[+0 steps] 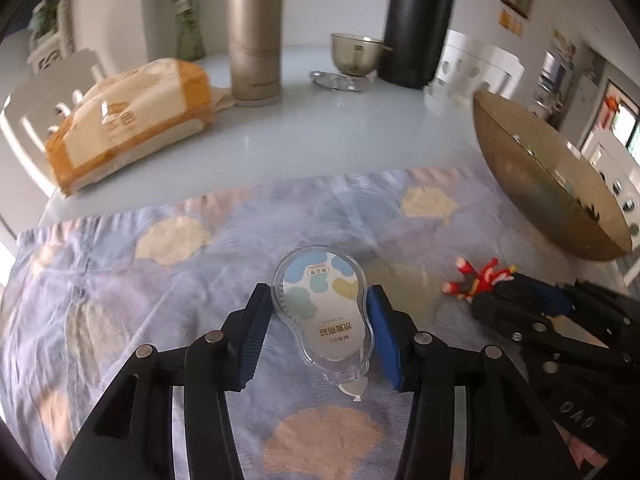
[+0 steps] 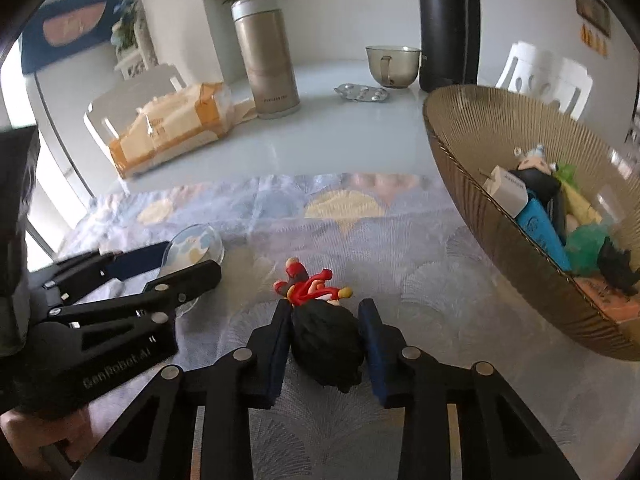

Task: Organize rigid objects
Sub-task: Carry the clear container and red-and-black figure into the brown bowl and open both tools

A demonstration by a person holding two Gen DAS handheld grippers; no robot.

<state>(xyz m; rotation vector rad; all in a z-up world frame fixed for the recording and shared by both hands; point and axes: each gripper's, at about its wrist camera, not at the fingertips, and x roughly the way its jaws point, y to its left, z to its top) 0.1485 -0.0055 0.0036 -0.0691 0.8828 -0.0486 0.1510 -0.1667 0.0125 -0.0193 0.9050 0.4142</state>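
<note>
A clear correction tape dispenser [image 1: 323, 304] with a pastel label lies on the patterned cloth, between the fingers of my left gripper [image 1: 320, 300]; the pads sit close on both sides and seem to touch it. It also shows in the right wrist view [image 2: 194, 246]. A toy figure [image 2: 326, 332] with black hair and red body lies between the fingers of my right gripper [image 2: 325, 312]; the left pad touches it, the right stands a little off. The figure [image 1: 478, 276] shows in the left wrist view too. An amber ribbed glass bowl [image 2: 472, 152] at the right holds several small objects.
Pastel cloth [image 1: 200, 280] covers the near table. Behind it stand a tissue pack [image 1: 132, 120], a gold canister [image 1: 256, 40], a black cylinder [image 1: 420, 20], a glass cup [image 1: 356, 54] and a blister pack [image 1: 336, 80]. White chairs stand around the table.
</note>
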